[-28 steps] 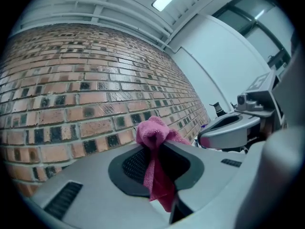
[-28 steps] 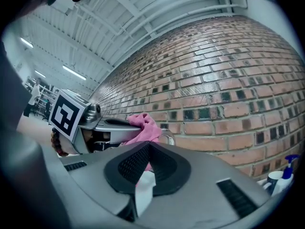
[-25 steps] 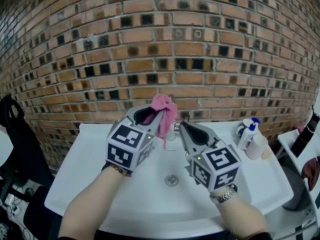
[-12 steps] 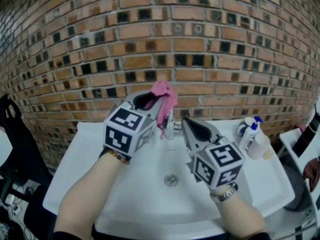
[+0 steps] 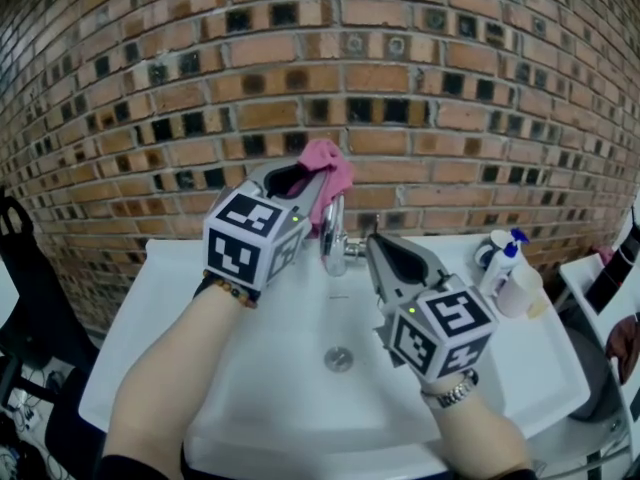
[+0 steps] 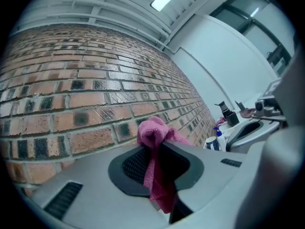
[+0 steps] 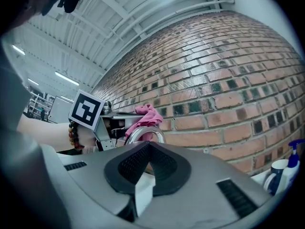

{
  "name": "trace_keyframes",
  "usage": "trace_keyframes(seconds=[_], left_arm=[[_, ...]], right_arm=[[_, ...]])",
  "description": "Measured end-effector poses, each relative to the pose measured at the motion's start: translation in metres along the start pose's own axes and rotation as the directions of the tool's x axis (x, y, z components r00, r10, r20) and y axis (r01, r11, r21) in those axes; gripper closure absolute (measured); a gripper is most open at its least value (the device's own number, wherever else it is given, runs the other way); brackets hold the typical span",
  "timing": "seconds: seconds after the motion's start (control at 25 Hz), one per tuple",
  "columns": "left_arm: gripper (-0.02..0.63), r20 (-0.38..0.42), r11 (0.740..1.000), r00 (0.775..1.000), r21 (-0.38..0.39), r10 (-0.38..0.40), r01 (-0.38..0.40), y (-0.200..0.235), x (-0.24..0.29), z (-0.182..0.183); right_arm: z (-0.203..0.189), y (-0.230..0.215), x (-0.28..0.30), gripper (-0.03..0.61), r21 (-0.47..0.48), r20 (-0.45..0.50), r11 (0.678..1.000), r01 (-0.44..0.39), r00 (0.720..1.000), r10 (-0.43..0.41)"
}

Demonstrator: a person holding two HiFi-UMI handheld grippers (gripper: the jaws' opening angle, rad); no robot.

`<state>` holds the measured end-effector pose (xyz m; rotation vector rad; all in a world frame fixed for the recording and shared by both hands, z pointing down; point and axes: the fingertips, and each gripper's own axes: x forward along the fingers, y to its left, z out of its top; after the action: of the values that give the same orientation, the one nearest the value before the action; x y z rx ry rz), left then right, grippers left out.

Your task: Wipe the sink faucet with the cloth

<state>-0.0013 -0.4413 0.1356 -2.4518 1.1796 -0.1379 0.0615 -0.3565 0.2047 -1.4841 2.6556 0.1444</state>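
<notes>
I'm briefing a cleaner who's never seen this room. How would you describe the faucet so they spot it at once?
Below the brick wall sits a white sink. At the middle of its back rim rises a chrome faucet with an arched spout. Unlike the white plastic bottles on the right rim, it is metal, with a pink cloth at its top.

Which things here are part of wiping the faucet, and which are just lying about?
For the job: pink cloth, clamped in the left gripper; faucet; sink.
Lying about: spray bottle and white container on the sink's right rim; right gripper, shut and empty.
</notes>
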Motion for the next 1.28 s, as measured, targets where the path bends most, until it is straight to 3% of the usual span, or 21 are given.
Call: trace_keyframes(seconds=[0.52,1.28], left_arm=[[0.552,-0.025,0.999,0.999,-0.025,0.025,-0.025,0.016,0.027,-0.036],[0.552,-0.201,0.999,0.978,-0.032,-0.048,0.043,-0.002,0.052,-0.134]], right_arm=[[-0.013,-0.008,-0.002,0.566,0.022,-0.033,1.000,0.022,0.999,-0.022],[-0.028,-0.013,0.002,0.568,0.019,-0.074,0.999,0.037,0.997,-0.036]])
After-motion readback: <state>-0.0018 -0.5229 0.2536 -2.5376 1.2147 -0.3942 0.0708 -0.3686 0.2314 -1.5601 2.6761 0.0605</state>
